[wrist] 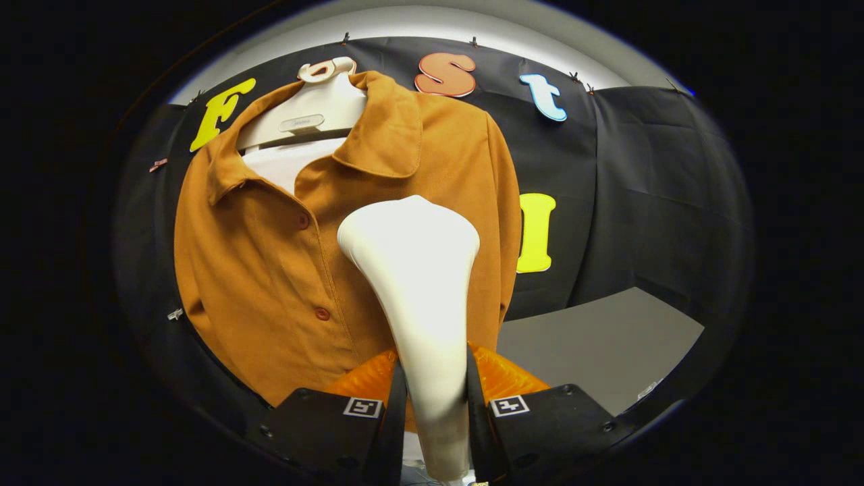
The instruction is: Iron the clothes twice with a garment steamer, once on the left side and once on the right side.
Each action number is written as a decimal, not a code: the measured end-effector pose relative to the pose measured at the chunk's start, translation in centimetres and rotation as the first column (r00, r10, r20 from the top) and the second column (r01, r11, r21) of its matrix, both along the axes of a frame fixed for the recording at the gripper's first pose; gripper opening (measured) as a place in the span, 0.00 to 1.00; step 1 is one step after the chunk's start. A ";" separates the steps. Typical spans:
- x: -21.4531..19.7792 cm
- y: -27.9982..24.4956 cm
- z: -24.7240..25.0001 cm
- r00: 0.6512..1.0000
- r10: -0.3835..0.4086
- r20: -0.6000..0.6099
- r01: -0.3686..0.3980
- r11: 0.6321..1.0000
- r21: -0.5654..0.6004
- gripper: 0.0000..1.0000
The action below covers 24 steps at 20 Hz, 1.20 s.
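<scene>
Two passes are due, and how many are done cannot be told here: the gripper clamps both fingers on the white garment steamer, whose head sits against the hanging brown shirt, right of its button line.

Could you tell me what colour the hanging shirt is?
Orange-brown shirt, in the gripper view.
</scene>
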State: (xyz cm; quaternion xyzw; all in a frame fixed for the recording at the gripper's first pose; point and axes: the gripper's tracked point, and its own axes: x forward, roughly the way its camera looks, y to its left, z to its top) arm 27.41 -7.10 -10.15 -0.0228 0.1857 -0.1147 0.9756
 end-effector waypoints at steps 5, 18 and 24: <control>0.8 0.2 -2.5 0.998 -0.025 -0.058 0.024 1.000 -0.020 0.43; -1.7 -1.2 -12.6 0.953 -0.083 -0.290 0.086 0.996 -0.001 0.44; -3.8 -2.3 -17.4 0.915 -0.102 -0.391 0.113 0.994 0.007 0.44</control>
